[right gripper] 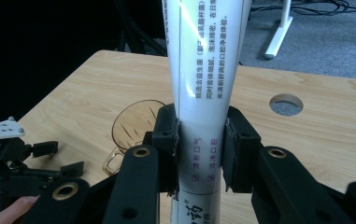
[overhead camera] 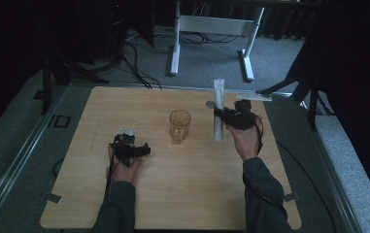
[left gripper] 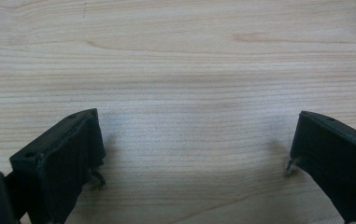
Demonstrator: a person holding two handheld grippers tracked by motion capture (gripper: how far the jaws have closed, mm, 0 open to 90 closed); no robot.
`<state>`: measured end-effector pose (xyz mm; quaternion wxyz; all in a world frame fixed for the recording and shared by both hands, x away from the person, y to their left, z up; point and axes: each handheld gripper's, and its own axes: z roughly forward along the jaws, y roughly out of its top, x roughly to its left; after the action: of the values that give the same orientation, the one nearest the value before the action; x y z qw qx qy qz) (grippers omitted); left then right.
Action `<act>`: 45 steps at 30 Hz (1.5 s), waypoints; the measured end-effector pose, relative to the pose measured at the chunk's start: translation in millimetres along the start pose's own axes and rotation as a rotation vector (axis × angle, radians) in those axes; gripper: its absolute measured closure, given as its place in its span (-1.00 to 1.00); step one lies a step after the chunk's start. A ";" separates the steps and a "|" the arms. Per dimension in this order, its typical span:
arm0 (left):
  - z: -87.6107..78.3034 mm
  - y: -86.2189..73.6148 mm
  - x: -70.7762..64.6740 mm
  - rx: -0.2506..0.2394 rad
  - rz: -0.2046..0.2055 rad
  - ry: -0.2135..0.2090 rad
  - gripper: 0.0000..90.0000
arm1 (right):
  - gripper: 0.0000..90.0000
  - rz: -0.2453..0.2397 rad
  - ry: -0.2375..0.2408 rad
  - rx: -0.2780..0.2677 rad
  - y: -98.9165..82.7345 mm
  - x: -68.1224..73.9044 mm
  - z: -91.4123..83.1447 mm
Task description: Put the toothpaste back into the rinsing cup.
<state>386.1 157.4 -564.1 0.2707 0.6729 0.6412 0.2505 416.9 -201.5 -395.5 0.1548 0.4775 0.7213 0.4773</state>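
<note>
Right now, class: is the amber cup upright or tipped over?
Upright: the amber cup stands on the table, its round mouth facing up.

Light wooden table (overhead camera: pixel 182 194); amber glass cup (overhead camera: pixel 179 124) standing mid-table

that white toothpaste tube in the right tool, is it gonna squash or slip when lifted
The toothpaste tube looks like soft plastic, so it probably dents where the right tool clamps it. Its skin is glossy, so it may slide down if the squeeze eases. Held upright with most of its length above the grip, it could lean toward the amber glass cup.
</note>
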 end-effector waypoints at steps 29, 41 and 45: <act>0.0 0.0 0.0 0.000 0.000 0.000 -0.96 | 0.57 -0.021 0.005 -0.035 13.0 4.4 11.4; 0.1 0.1 -0.1 0.000 -0.001 0.001 -0.96 | 0.57 -0.023 0.010 -0.040 17.1 8.3 19.3; 0.1 0.1 -0.1 0.000 -0.001 0.001 -0.96 | 0.57 -0.022 0.011 -0.047 18.8 9.0 20.3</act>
<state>386.3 157.3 -564.1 0.2705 0.6726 0.6416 0.2506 436.4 -181.3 -387.7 0.1673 0.4632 0.7160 0.4948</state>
